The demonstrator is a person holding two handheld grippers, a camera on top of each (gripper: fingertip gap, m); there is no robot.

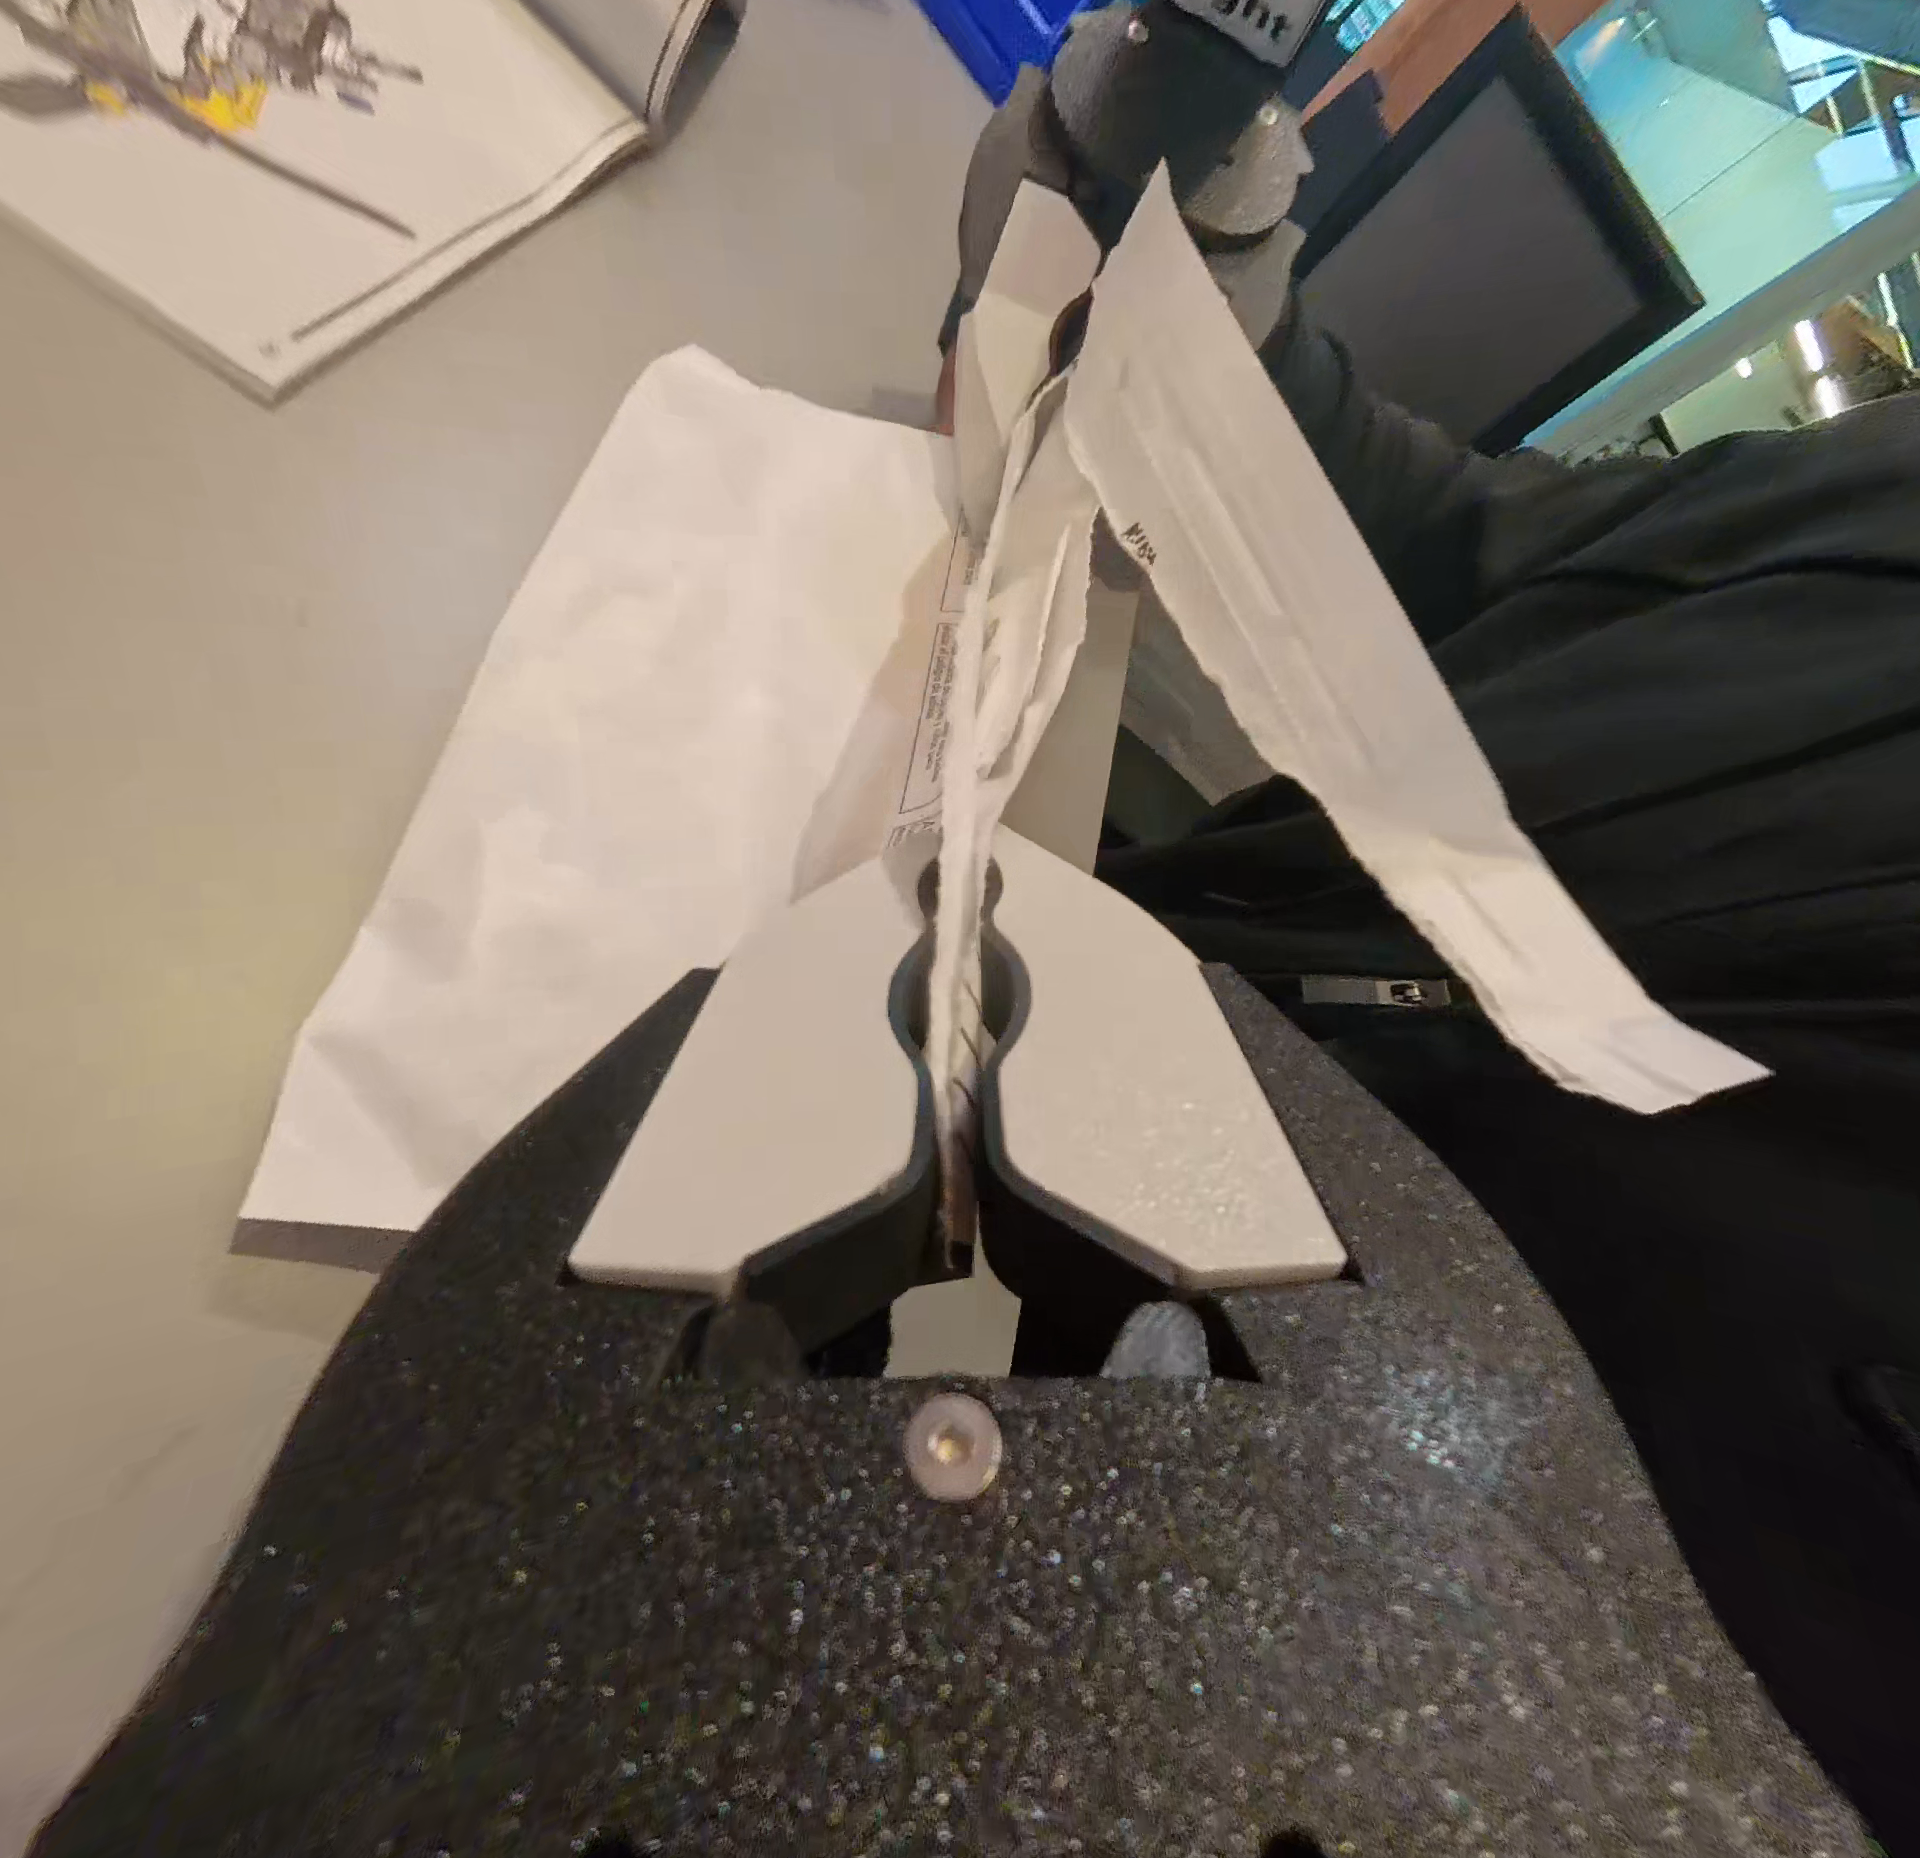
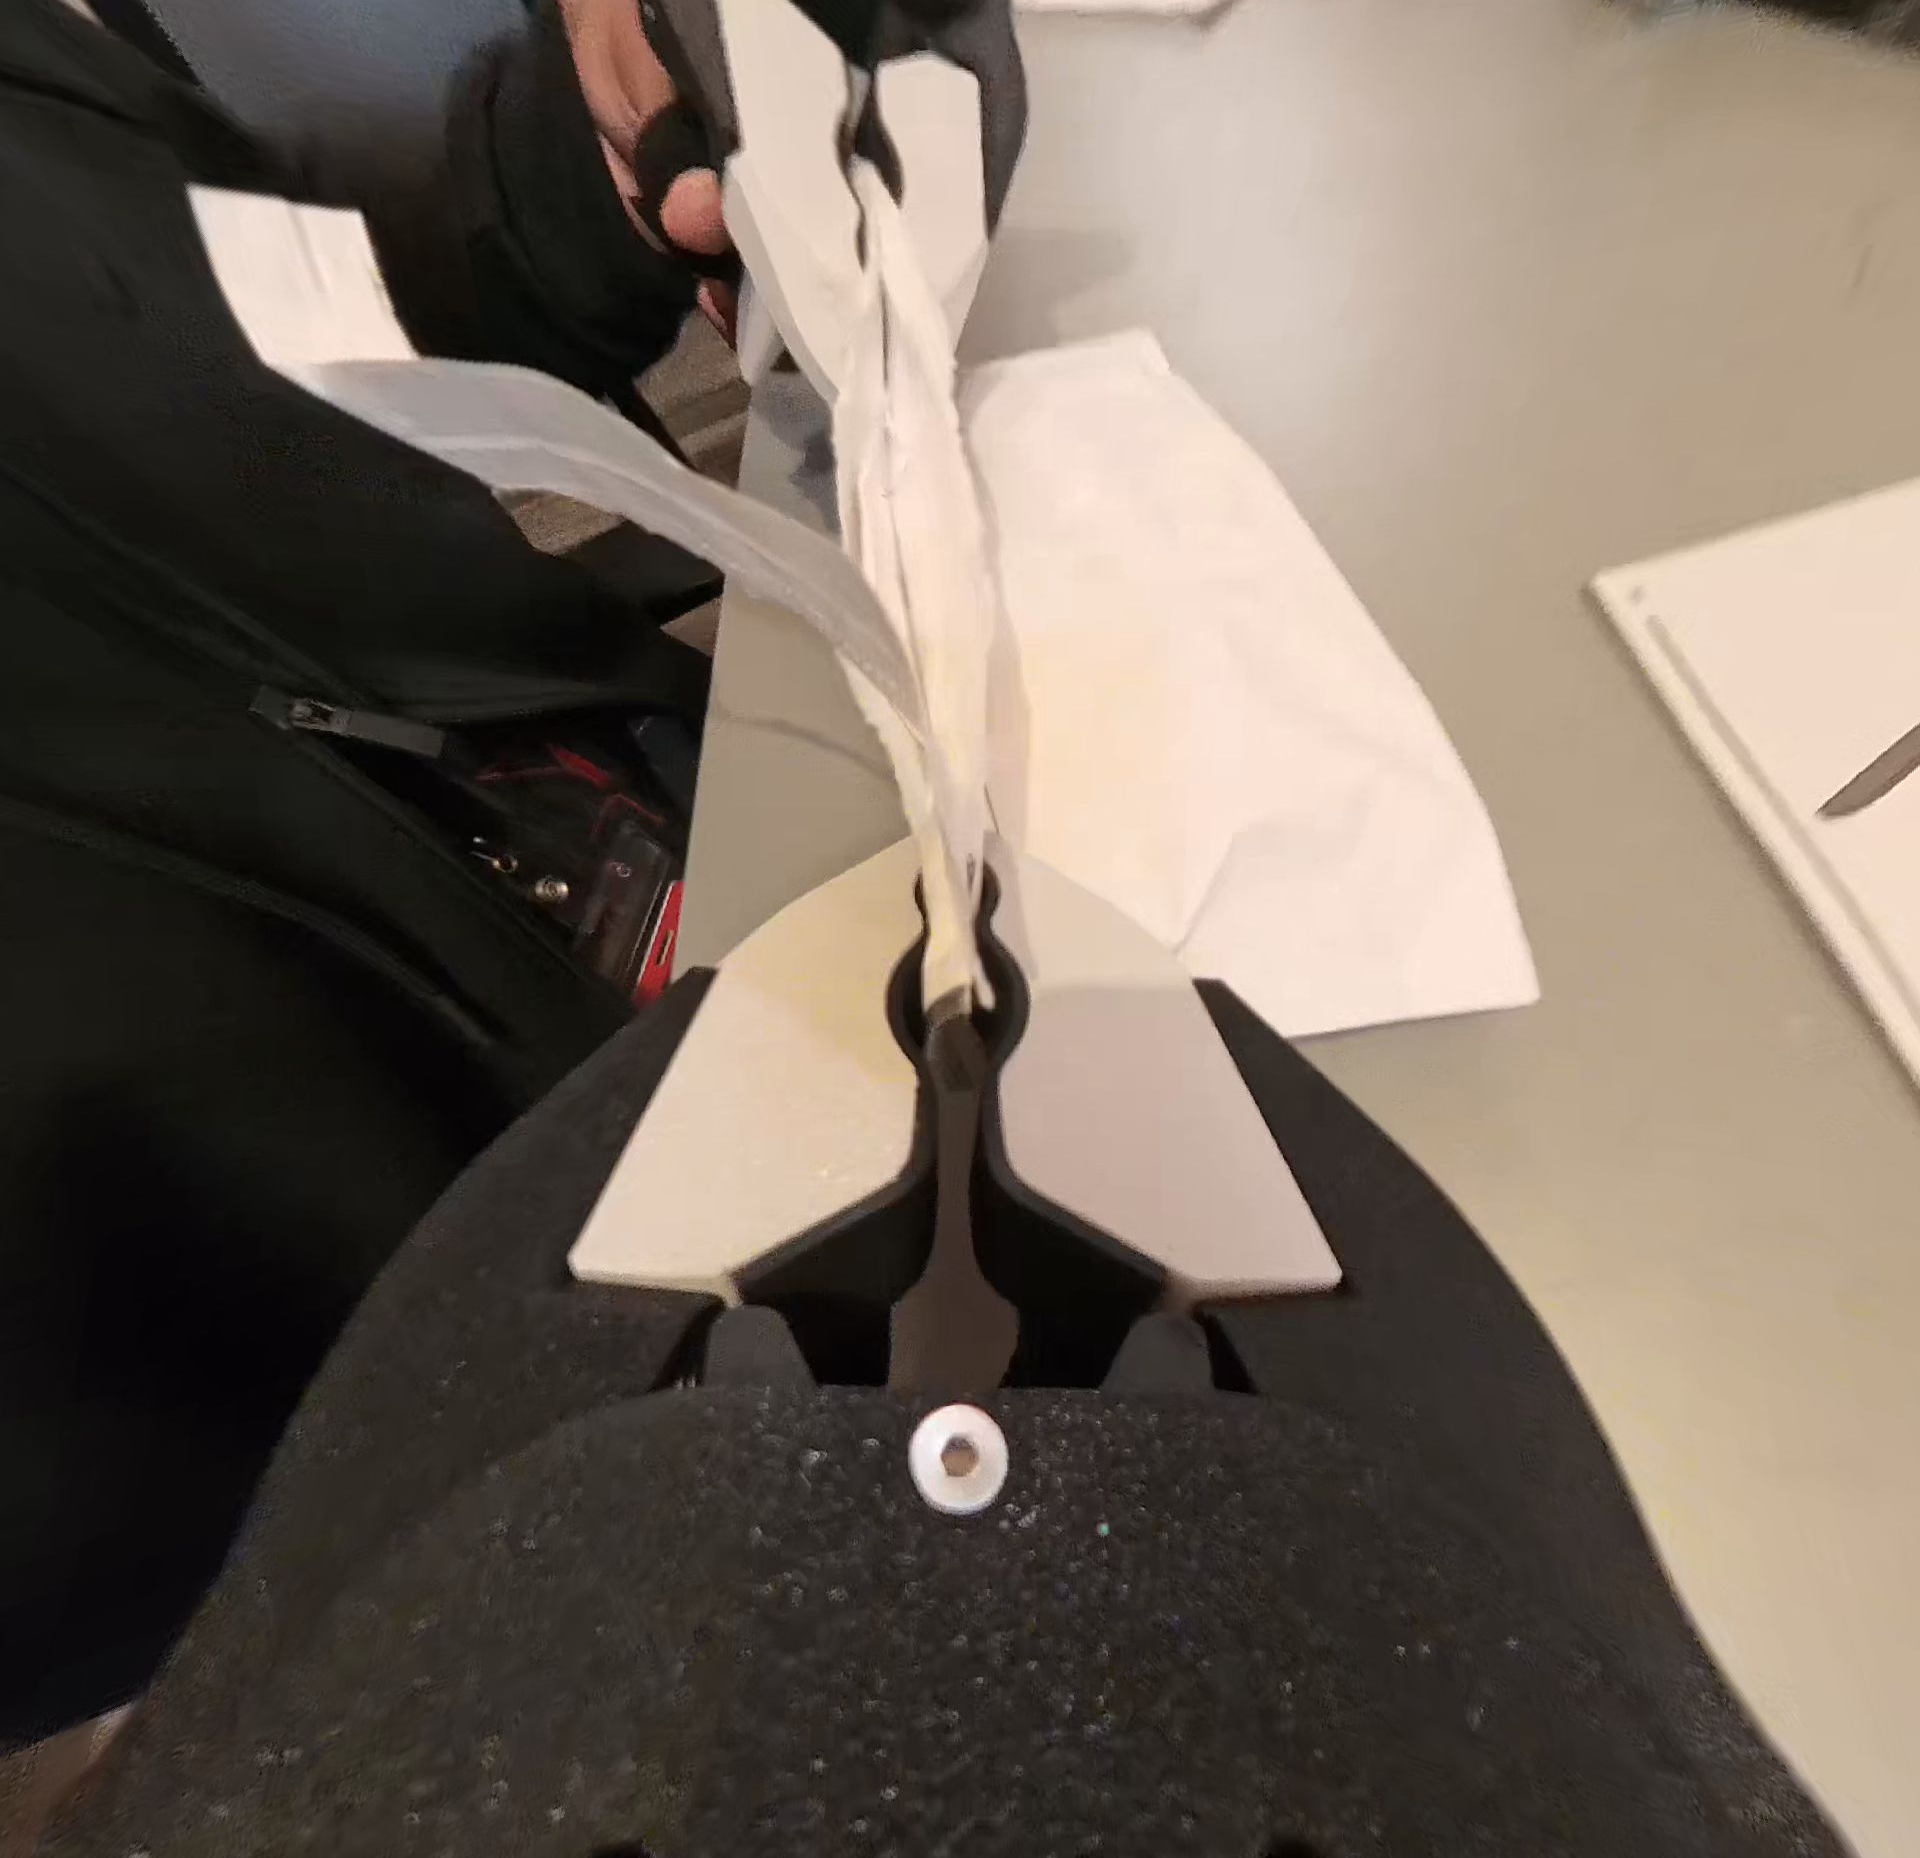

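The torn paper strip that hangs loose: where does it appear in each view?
Left wrist view: the strip runs from upper centre down to the right edge, over the black jacket.
Right wrist view: the strip runs from centre left.
Shared landmark: the white paper bag on the table.

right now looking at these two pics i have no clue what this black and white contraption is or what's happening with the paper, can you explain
These are two handheld grippers, each with a camera looking along its two fingers. One picture is from the left gripper, the other from the right gripper; each shows the other farther off. Both are shut on the same white paper bag, which is stretched between them above a grey table. A torn strip hangs off the bag toward the person's black jacket. An open booklet lies on the table farther off.
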